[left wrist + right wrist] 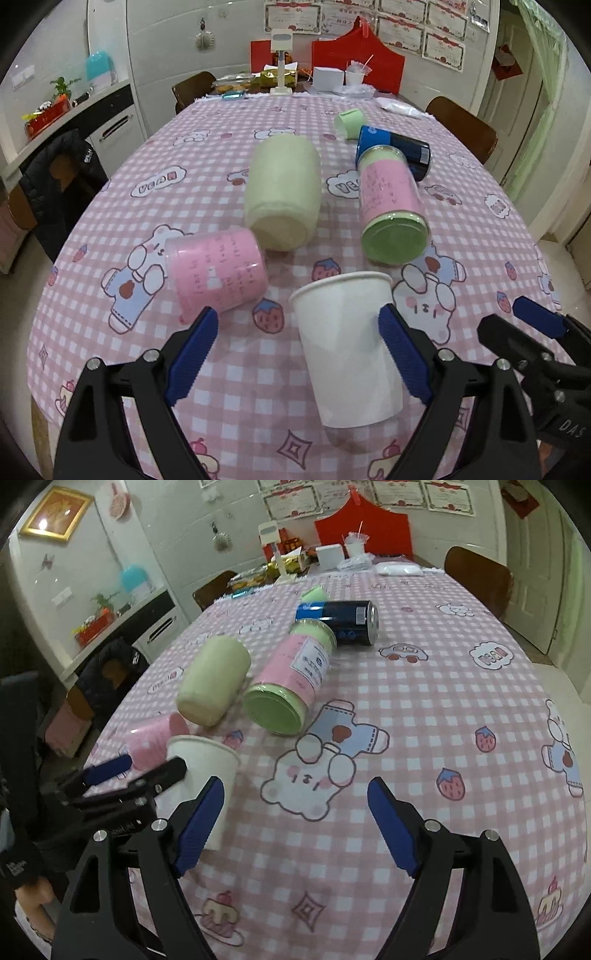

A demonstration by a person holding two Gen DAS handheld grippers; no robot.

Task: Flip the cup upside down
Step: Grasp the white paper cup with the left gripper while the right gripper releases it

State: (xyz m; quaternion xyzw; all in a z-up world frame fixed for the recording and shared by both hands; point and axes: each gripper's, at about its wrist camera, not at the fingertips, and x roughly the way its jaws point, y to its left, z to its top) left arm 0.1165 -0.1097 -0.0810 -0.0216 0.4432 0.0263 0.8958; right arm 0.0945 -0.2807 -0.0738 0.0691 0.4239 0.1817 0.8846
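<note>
One bench [461,206] under a pink checked cloth with bear prints carries everything. Largest on it: a cream cylinder [282,192] lying on its side at centre. Right of it, a pink-labelled jar with green lid [391,210], also on its side, touching a dark blue can [397,149] farther back. Near left, a pink cup [218,271] lying down. White paper cup [349,347] upright, mouth up, near edge. Left tool [295,339] open, fingers straddling the cup, right pad [402,354] at its wall. Right tool [295,823] open, empty, over bare cloth right of the cup.
</note>
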